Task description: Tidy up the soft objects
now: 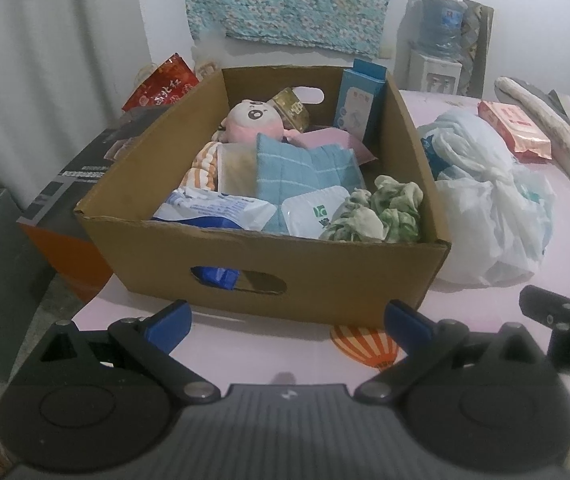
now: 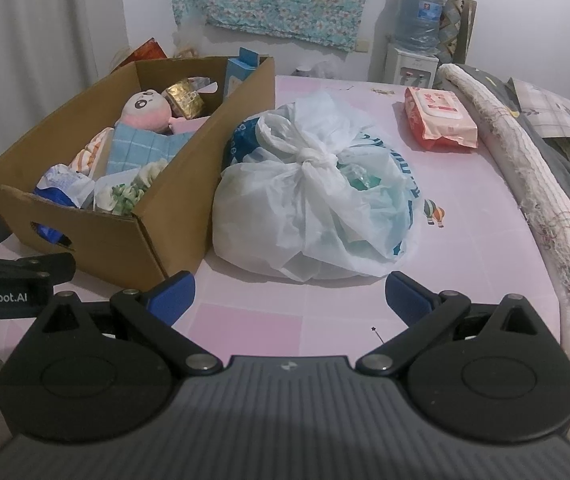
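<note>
Two grippers hover low over the pink table [image 2: 245,320], both with jaws spread wide and nothing between them: the left gripper [image 1: 287,320] faces the near wall of the cardboard box [image 1: 269,276], the right gripper [image 2: 289,296] faces the knotted white plastic bag [image 2: 313,200] that sits just beside the box on its right. Most soft things already lie inside the box: a pink plush doll [image 1: 255,118] toward its far wall, a blue towel [image 1: 305,170] in the middle, a striped orange cloth [image 1: 203,170] to the towel's left, a crumpled green-and-white cloth [image 1: 381,210] in the near right corner, and tissue packs along the near wall. Outside the box remain the bag and a pink wipes pack [image 2: 439,118] farther off beyond the bag, so the sorting looks partly done, with no grasp begun. A likely next move is for the right gripper to close on the bag's knot, which calls for a pinch on the gathered plastic, since loose film would slip. Readable writing is scarce: "GenRobot.AI" shows on the left gripper's body in the right wrist view; the red packet [image 1: 163,86] behind the box carries Chinese characters too small to read surely.
</note>
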A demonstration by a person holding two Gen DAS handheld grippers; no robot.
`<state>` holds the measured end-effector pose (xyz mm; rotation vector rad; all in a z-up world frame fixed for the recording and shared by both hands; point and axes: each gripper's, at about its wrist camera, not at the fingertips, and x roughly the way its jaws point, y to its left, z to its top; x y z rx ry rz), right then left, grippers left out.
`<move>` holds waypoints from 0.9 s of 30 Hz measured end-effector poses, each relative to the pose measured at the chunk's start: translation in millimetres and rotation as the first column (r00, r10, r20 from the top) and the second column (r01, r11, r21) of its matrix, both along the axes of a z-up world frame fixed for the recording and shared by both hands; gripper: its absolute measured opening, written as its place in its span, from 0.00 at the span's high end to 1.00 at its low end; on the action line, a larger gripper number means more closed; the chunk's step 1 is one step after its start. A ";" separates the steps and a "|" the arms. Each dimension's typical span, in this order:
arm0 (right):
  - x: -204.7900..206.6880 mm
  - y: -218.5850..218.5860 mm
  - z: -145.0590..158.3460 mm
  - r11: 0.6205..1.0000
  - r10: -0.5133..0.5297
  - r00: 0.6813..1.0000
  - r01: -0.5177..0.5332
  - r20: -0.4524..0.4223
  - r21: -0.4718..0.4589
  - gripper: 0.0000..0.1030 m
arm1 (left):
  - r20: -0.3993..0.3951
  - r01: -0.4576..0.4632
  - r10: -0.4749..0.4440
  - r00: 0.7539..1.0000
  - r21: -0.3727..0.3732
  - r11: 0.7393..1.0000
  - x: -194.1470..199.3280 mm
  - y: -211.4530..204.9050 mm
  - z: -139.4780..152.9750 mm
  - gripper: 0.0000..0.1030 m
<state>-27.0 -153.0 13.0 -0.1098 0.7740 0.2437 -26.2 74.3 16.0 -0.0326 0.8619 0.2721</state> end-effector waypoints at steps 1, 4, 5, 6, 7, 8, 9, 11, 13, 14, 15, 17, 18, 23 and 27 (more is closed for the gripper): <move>0.5 0.6 -0.1 1.000 0.002 1.000 -0.002 -0.001 -0.002 0.01 | 0.000 0.001 -0.001 1.000 0.000 1.000 -0.1 -0.2 -0.1 0.00; 0.5 1.2 0.1 1.000 0.006 1.000 -0.006 -0.005 -0.001 0.01 | -0.002 0.006 -0.006 1.000 0.000 1.000 -0.1 -0.8 0.1 0.00; 0.8 1.7 0.1 1.000 0.010 1.000 -0.010 -0.008 -0.001 0.01 | -0.001 0.006 -0.006 1.000 0.000 1.000 0.1 -0.8 0.2 0.00; 1.0 2.4 0.1 1.000 0.012 1.000 -0.012 -0.011 -0.001 0.01 | -0.002 0.005 -0.005 1.000 0.000 1.000 0.1 -0.9 0.2 0.00; 0.8 3.3 0.2 1.000 0.015 1.000 -0.015 -0.012 -0.003 0.01 | -0.001 0.005 -0.005 1.000 -0.001 1.000 0.0 -0.9 0.3 0.00; 0.2 3.9 0.4 1.000 0.018 1.000 -0.018 -0.010 -0.005 0.01 | -0.001 0.005 -0.005 1.000 -0.002 1.000 0.0 -1.0 0.3 0.00; -0.3 4.5 0.6 1.000 0.020 1.000 -0.020 -0.008 -0.009 0.01 | 0.000 0.005 -0.005 1.000 -0.003 1.000 0.0 -1.2 0.2 0.00; -0.2 6.0 0.7 1.000 0.024 1.000 -0.024 -0.006 -0.014 0.01 | -0.002 0.005 -0.005 1.000 -0.002 1.000 0.0 -1.3 0.1 0.00; 0.1 7.3 0.7 1.000 0.027 1.000 -0.027 -0.006 -0.016 0.01 | -0.007 0.002 -0.002 1.000 -0.002 1.000 0.3 -1.5 -0.2 0.00; 0.3 7.6 0.8 0.999 0.028 1.000 -0.028 -0.007 -0.016 0.01 | -0.007 0.002 -0.002 1.000 -0.002 1.000 0.0 -0.5 -0.6 0.00; 0.7 8.0 1.1 0.999 0.030 1.000 -0.030 -0.008 -0.015 0.01 | -0.007 0.002 -0.002 1.000 -0.003 1.000 -0.1 -0.1 -0.5 0.00; 1.5 8.3 1.8 0.999 0.032 0.999 -0.032 -0.006 -0.016 0.01 | -0.005 0.001 -0.001 1.000 -0.004 1.000 -0.2 1.0 0.0 0.00; 1.6 8.4 2.3 0.999 0.032 0.999 -0.032 -0.004 -0.017 0.01 | -0.004 0.002 -0.002 1.000 -0.004 1.000 -0.3 1.6 0.2 0.00; 2.7 8.7 4.5 0.999 0.033 0.999 -0.032 0.001 -0.014 0.01 | -0.001 0.002 -0.002 1.000 -0.001 1.000 0.6 3.1 1.7 0.00; 3.2 8.8 5.2 0.999 0.031 1.000 -0.031 0.003 -0.018 0.01 | -0.001 0.002 -0.002 1.000 -0.001 1.000 0.9 3.2 2.2 0.00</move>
